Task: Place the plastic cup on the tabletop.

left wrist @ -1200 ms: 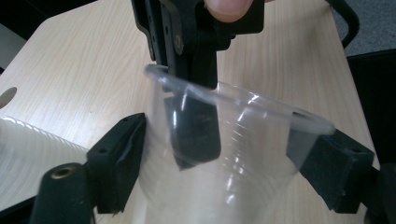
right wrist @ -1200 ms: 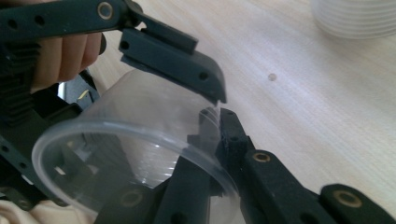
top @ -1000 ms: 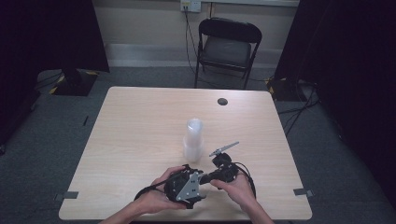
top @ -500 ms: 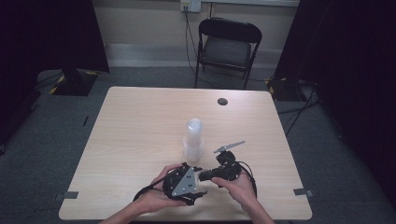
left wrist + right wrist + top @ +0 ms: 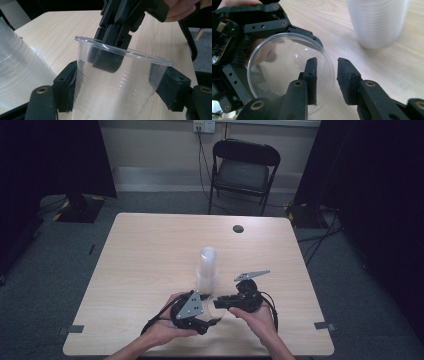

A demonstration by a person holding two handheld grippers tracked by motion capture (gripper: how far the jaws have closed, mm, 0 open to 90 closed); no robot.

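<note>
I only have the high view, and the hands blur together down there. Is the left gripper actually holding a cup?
Observer: Yes. In the left gripper view, the left gripper clamps a clear cup from both sides. Its fingers have just closed in.
Operator: Where is the right gripper?
Observer: The right gripper is at the cup's rim, with one finger inside the mouth and the other outside the wall.
Operator: Is it pinching the wall?
Observer: No. Its fingers have just been opening, and they stand apart with the wall loose between them.
</note>
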